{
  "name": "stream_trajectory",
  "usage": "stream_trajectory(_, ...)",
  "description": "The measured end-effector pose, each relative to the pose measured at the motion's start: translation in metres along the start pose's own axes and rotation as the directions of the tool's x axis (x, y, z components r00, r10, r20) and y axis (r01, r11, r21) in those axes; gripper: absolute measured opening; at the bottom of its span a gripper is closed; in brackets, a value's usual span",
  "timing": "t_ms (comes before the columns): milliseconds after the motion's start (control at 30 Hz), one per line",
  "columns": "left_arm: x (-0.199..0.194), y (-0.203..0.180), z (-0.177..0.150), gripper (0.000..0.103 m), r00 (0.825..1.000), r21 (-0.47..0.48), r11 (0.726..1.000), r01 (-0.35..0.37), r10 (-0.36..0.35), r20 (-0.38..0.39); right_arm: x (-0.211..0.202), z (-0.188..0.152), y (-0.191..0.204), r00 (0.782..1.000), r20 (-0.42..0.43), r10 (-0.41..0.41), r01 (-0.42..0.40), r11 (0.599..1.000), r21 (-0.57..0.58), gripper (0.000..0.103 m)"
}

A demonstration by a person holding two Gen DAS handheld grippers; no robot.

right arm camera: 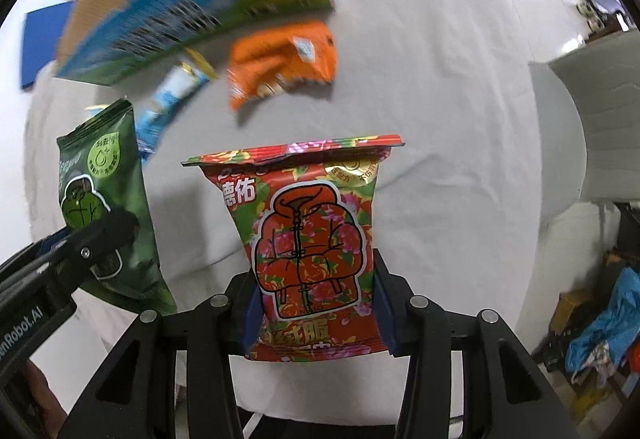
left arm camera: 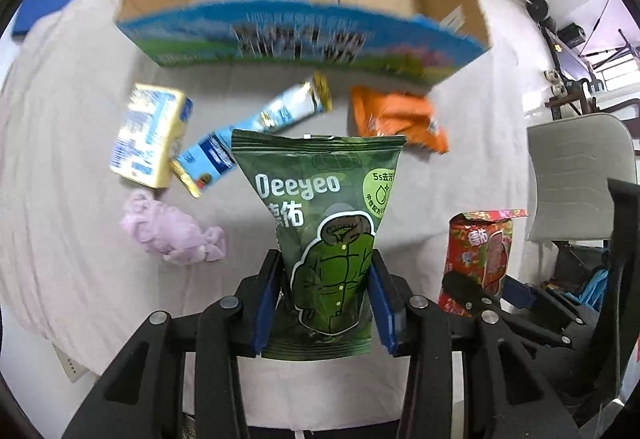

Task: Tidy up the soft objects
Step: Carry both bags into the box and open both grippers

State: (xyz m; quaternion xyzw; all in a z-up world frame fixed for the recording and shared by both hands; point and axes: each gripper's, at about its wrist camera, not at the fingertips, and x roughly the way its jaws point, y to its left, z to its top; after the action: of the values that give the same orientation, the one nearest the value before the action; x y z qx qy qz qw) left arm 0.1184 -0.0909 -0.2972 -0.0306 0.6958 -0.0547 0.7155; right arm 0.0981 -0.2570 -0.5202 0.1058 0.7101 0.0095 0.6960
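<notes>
Green pouch clamped in left fingers, red pouch in right fingers, clear of cloth.

Pouches on cloth, before box

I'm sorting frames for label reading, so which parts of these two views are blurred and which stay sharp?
Left wrist view: the green pouch in the left claw is sharp, while the cardboard box and the packets on the white cloth are smeared. Right wrist view: the red floral pouch in the right claw is crisp; the box and orange packet are streaked. Both views bend at the edges.
</notes>
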Motion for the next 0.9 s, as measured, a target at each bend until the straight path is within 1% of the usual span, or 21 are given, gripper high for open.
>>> stream_trajectory(33,-0.012,0.0,0.0,0.039,1.0,-0.003,1.0,0.009,-0.009,0.018,-0.009,0.003,0.003,1.0,0.012,0.009,-0.009,1.0,-0.005,0.048)
stream_trajectory(67,-0.023,0.005,0.01,0.039,0.999,-0.003,1.0,0.016,-0.016,0.029,-0.015,0.007,0.0,1.0,0.025,0.019,-0.019,1.0,-0.011,0.048)
stream_trajectory(100,-0.03,0.003,0.011,0.039,0.999,-0.002,1.0,0.015,-0.015,0.046,-0.023,0.008,0.003,0.999,0.045,0.025,-0.025,1.0,-0.018,0.048)
stream_trajectory(167,-0.056,0.003,0.018,0.039,0.996,0.006,1.0,0.018,-0.019,0.088,-0.06,0.024,0.017,0.997,0.068,0.039,-0.037,0.999,-0.031,0.048)
stream_trajectory(200,-0.058,0.0,0.022,0.039,0.994,0.008,1.0,0.019,-0.02,0.104,-0.067,0.028,0.02,0.995,0.085,0.05,-0.047,0.998,-0.04,0.048)
stream_trajectory(233,-0.065,-0.002,0.028,0.039,0.993,0.013,1.0,0.02,-0.021,0.115,-0.101,0.035,0.014,0.994,0.093,0.056,-0.052,0.998,-0.046,0.048)
stream_trajectory(300,-0.077,-0.001,0.04,0.039,0.99,0.02,0.999,0.031,-0.033,0.139,-0.131,0.039,0.017,0.991,0.117,0.07,-0.063,0.996,-0.061,0.048)
stream_trajectory(400,-0.092,0.0,0.062,0.039,0.984,0.033,0.998,0.049,-0.054,0.17,-0.153,0.054,0.032,0.985,0.142,0.095,-0.084,0.993,-0.079,0.048)
stream_trajectory(433,-0.096,0.001,0.07,0.039,0.983,0.039,0.998,0.054,-0.06,0.176,-0.17,0.052,0.032,0.984,0.148,0.101,-0.09,0.993,-0.083,0.048)
stream_trajectory(500,-0.097,0.005,0.089,0.039,0.98,0.051,0.997,0.06,-0.069,0.186,-0.186,0.064,0.038,0.98,0.167,0.105,-0.091,0.992,-0.09,0.048)
stream_trajectory(567,-0.103,0.009,0.11,0.039,0.978,0.066,0.996,0.063,-0.075,0.196,-0.196,0.077,0.045,0.978,0.184,0.1,-0.085,0.992,-0.089,0.048)
stream_trajectory(600,-0.105,0.011,0.125,0.039,0.976,0.078,0.994,0.07,-0.085,0.198,-0.196,0.087,0.048,0.977,0.194,0.09,-0.074,0.993,-0.086,0.048)
stream_trajectory(633,-0.106,0.011,0.133,0.039,0.976,0.084,0.994,0.074,-0.089,0.196,-0.196,0.099,0.052,0.976,0.2,0.082,-0.067,0.995,-0.077,0.048)
stream_trajectory(767,-0.098,0.019,0.181,0.039,0.98,0.112,0.991,0.074,-0.094,0.177,-0.192,0.148,0.067,0.975,0.208,0.073,-0.062,0.996,-0.06,0.048)
stream_trajectory(833,-0.082,0.025,0.212,0.039,0.984,0.118,0.989,0.087,-0.103,0.143,-0.182,0.173,0.074,0.976,0.209,0.068,-0.061,0.997,-0.044,0.048)
stream_trajectory(867,-0.076,0.027,0.22,0.039,0.985,0.112,0.988,0.105,-0.119,0.126,-0.18,0.185,0.076,0.976,0.204,0.07,-0.063,0.997,-0.04,0.048)
stream_trajectory(900,-0.064,0.03,0.236,0.039,0.986,0.104,0.987,0.126,-0.136,0.098,-0.172,0.198,0.08,0.977,0.2,0.07,-0.063,0.997,-0.038,0.048)
